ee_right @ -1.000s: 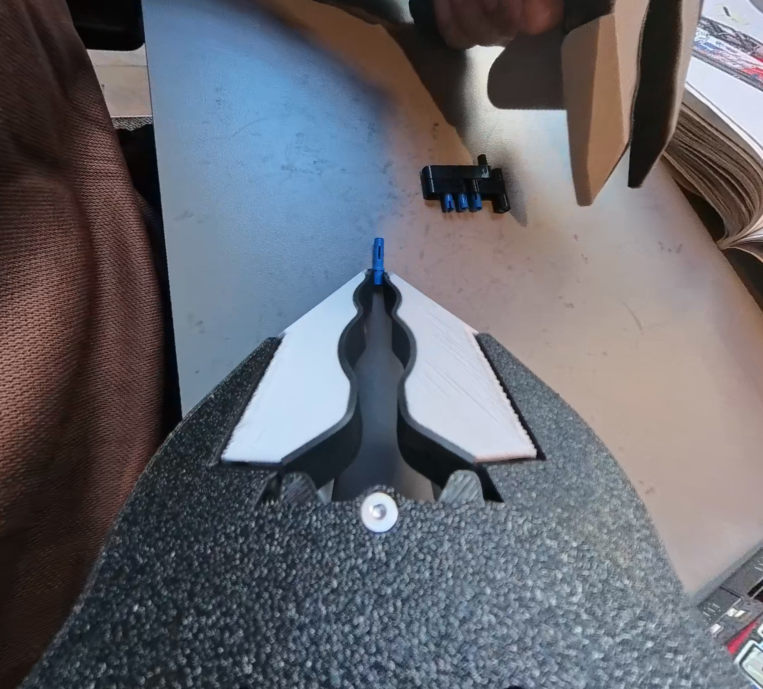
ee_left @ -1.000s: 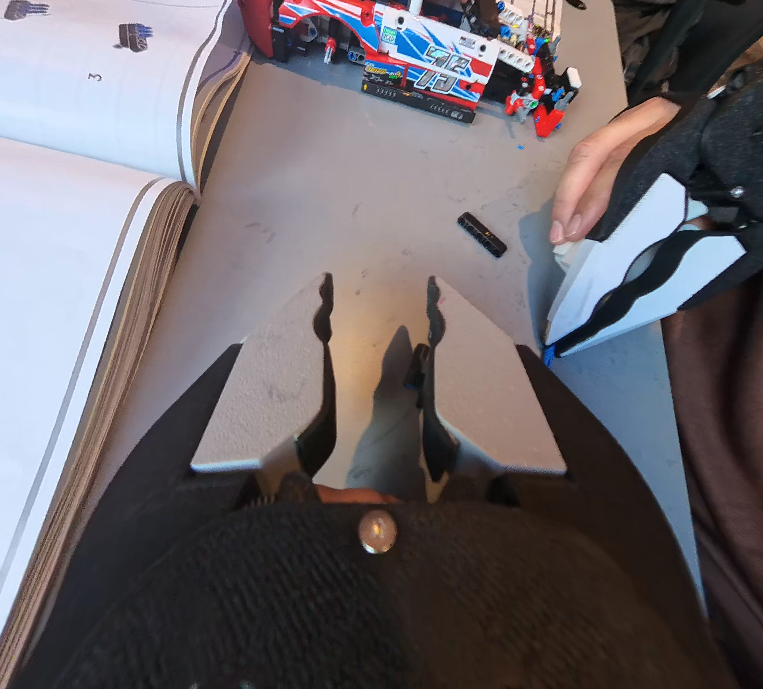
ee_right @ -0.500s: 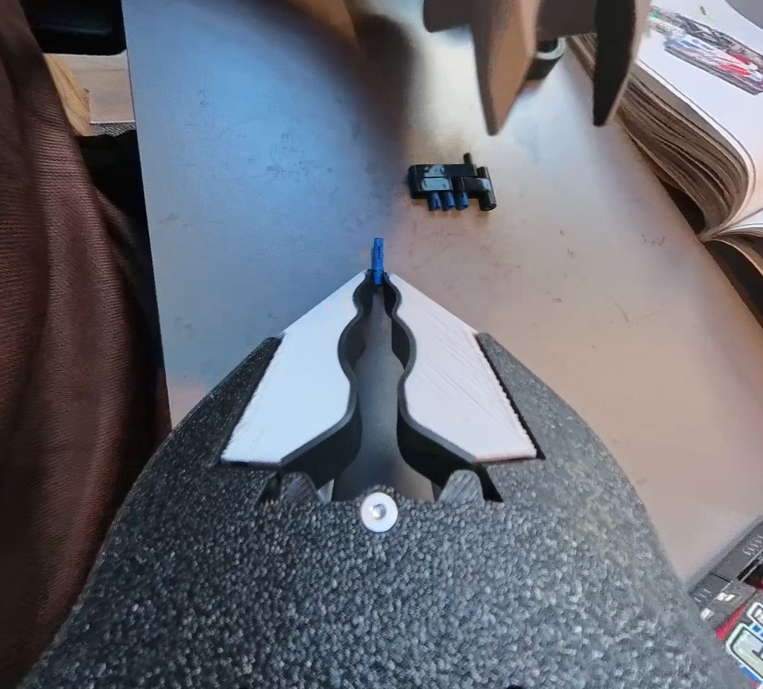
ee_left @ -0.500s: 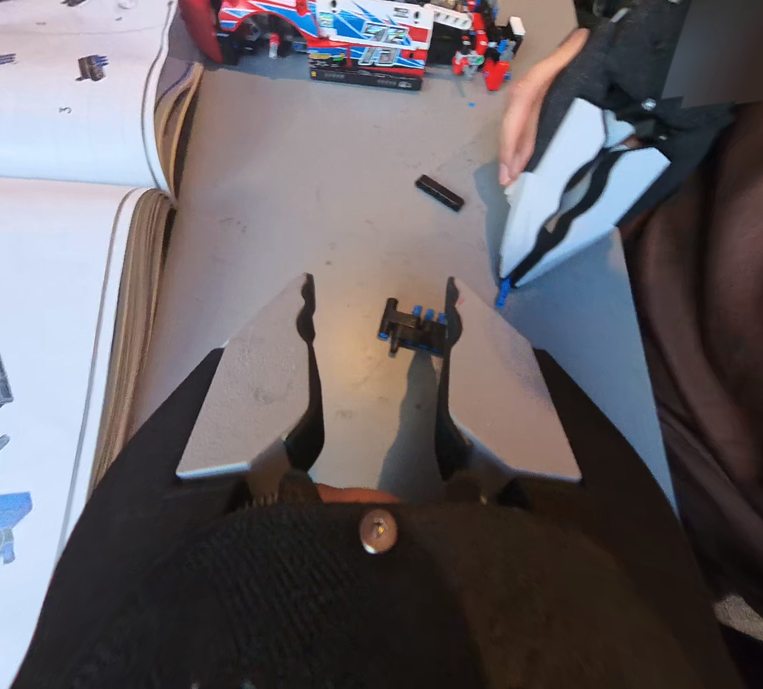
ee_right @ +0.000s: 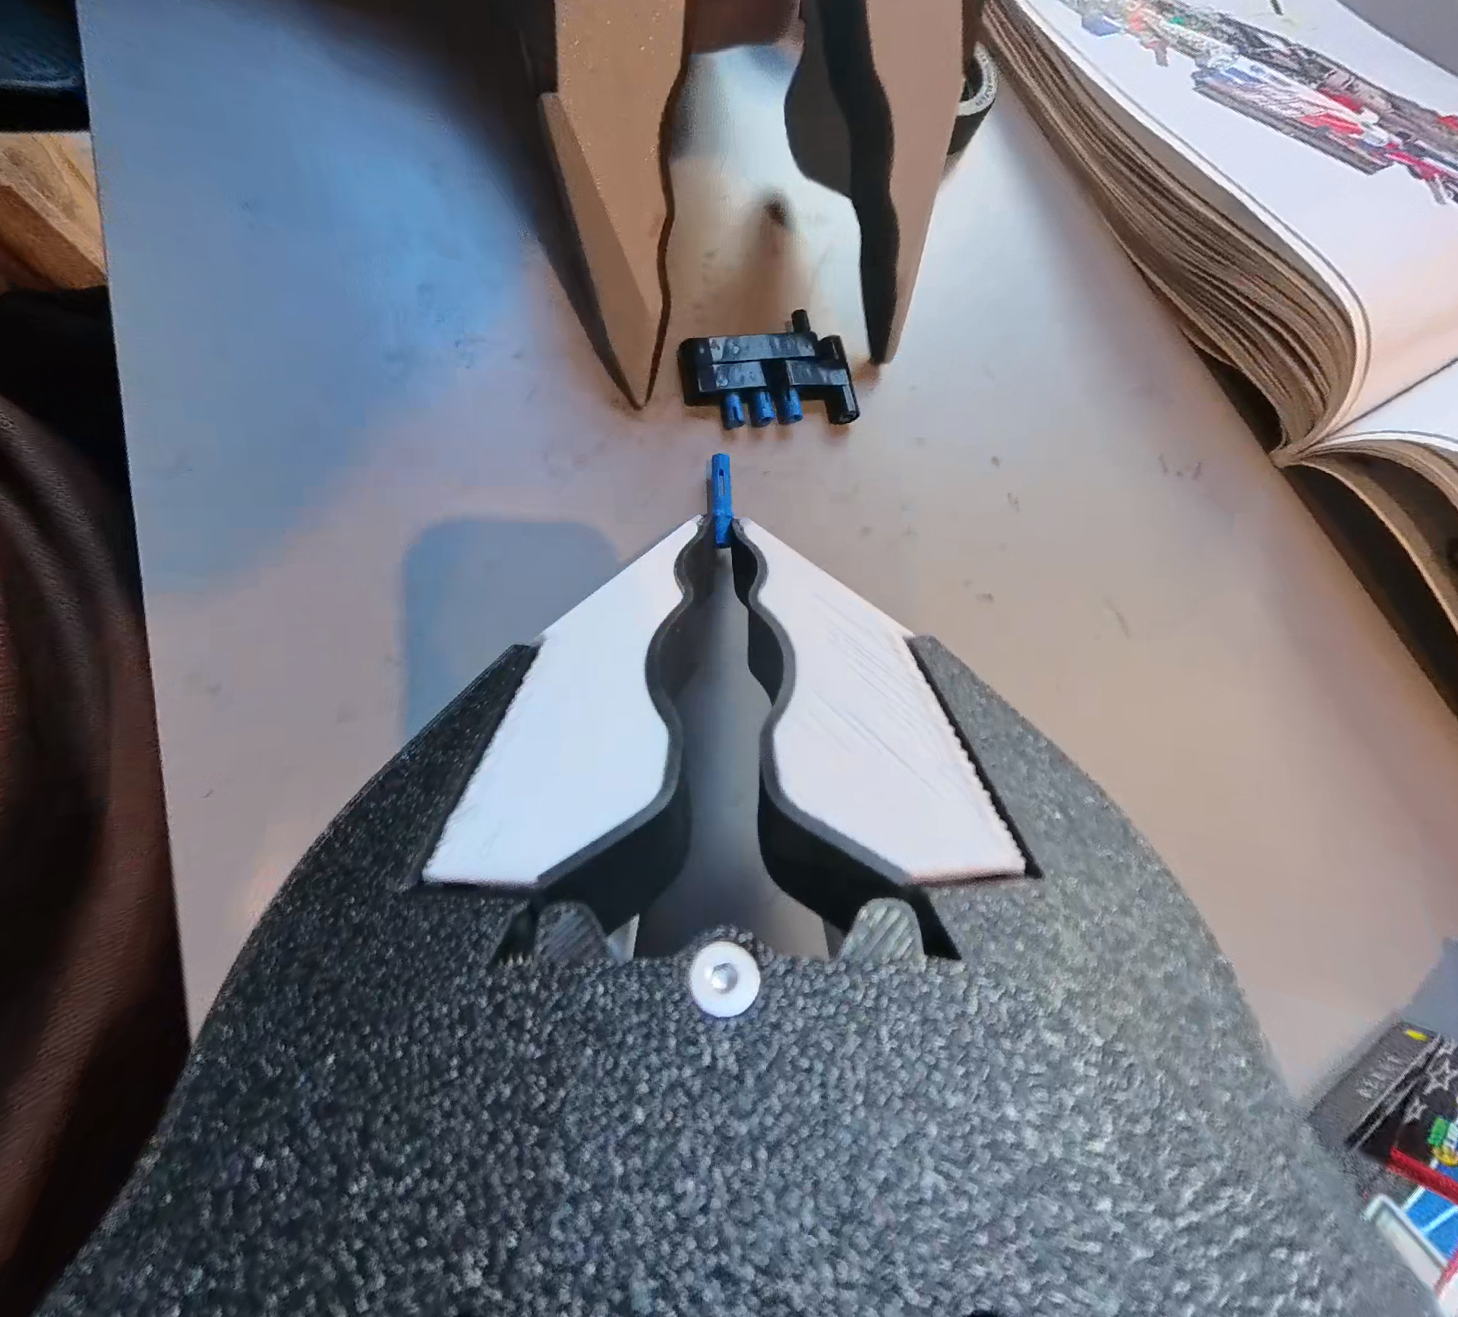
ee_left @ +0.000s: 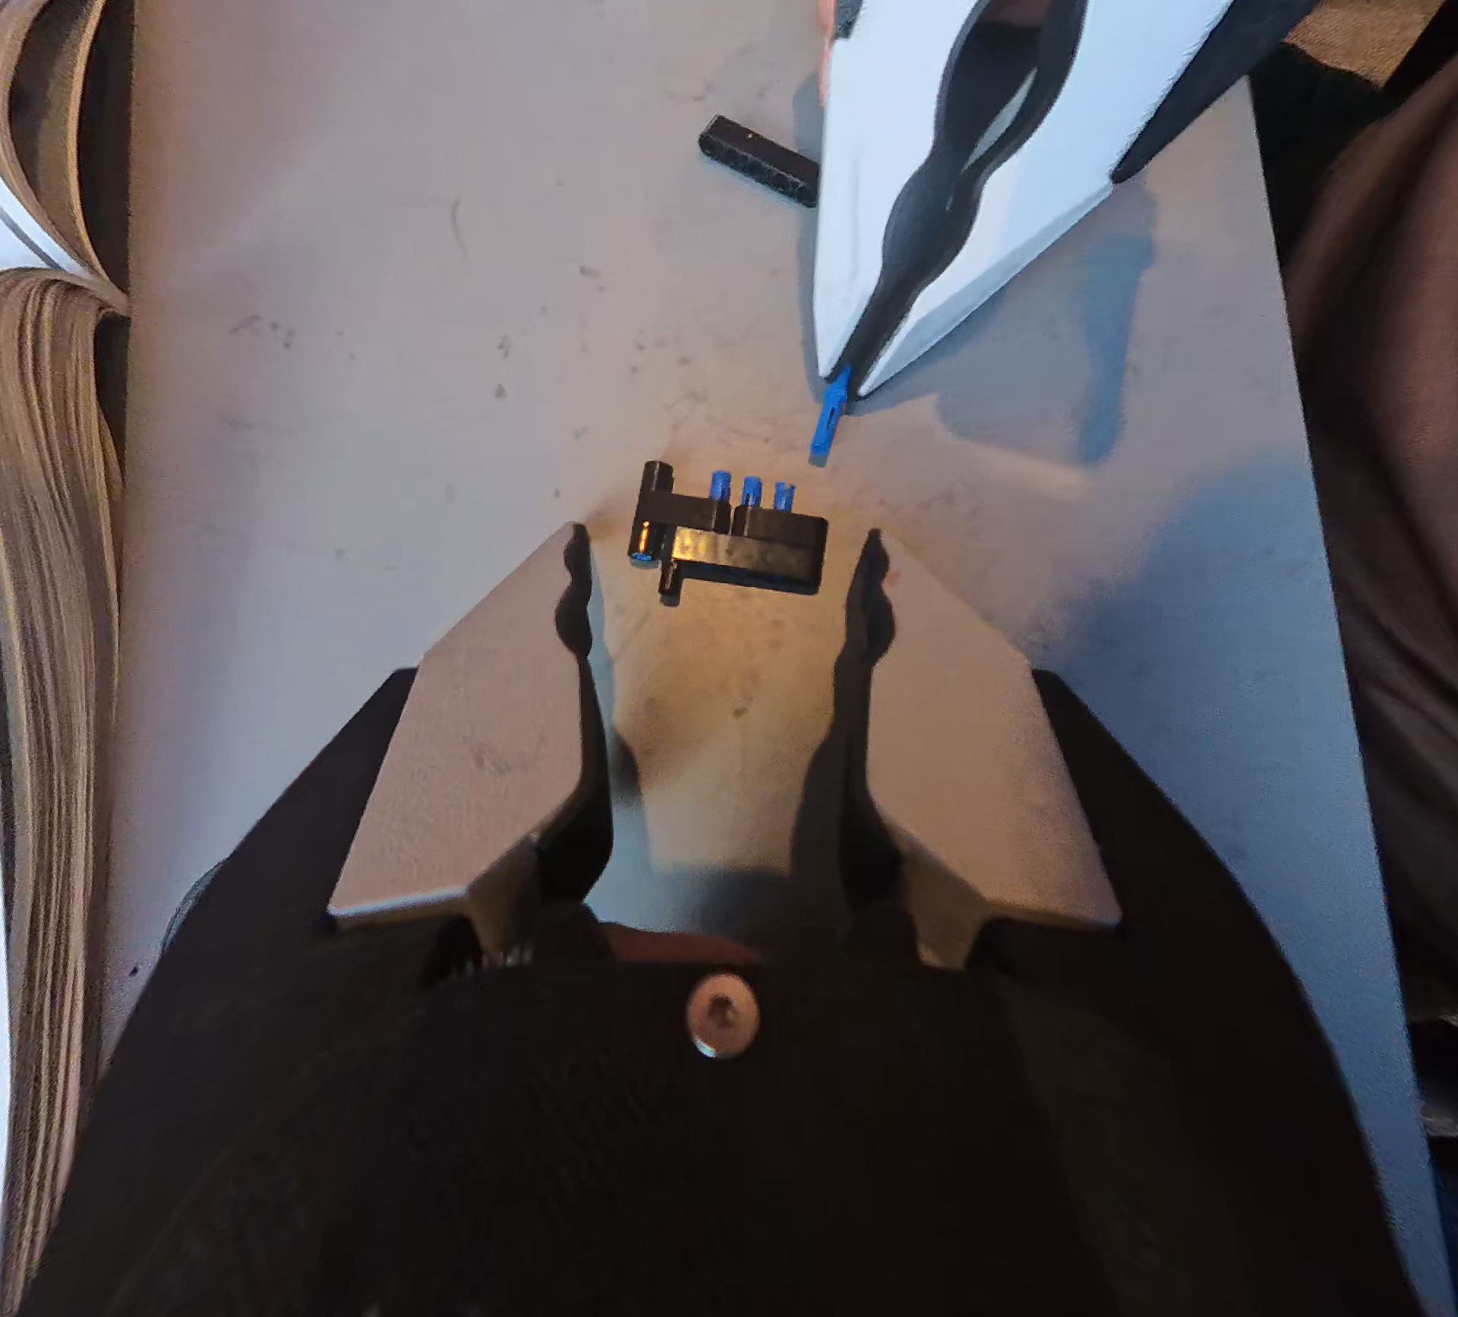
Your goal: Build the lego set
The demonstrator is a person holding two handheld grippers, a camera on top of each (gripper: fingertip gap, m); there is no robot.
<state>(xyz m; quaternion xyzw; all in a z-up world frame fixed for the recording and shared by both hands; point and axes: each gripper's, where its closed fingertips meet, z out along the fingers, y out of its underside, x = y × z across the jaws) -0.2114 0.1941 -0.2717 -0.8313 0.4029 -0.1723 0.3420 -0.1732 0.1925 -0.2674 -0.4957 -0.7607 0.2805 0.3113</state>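
A small black lego assembly (ee_left: 730, 537) with three blue pins lies on the grey table (ee_left: 355, 269). My left gripper (ee_left: 722, 541) is open, its tips on either side of the assembly and apart from it. My right gripper (ee_right: 718, 521) is shut on a blue pin (ee_right: 719, 494) that sticks out past its tips. The pin points at the assembly (ee_right: 765, 372) and stops just short of it. In the left wrist view the right gripper (ee_left: 848, 383) comes in from the upper right with the blue pin (ee_left: 828, 415). In the right wrist view the left gripper (ee_right: 761, 372) stands across from mine.
A loose black beam (ee_left: 757, 160) lies farther back. The thick open instruction book (ee_right: 1231, 174) lies along one side of the table; its page edges show in the left wrist view (ee_left: 55, 490). Part of the built car (ee_right: 1412, 1137) is at the lower right corner. My right fingertips sit around 5 cm from my left ones. The right tips stand about 20 cm off the built car (ee_right: 1412, 1137).
My left gripper has moved down and forward and opened wider around the black assembly. My right gripper has brought the blue pin closer to the assembly.
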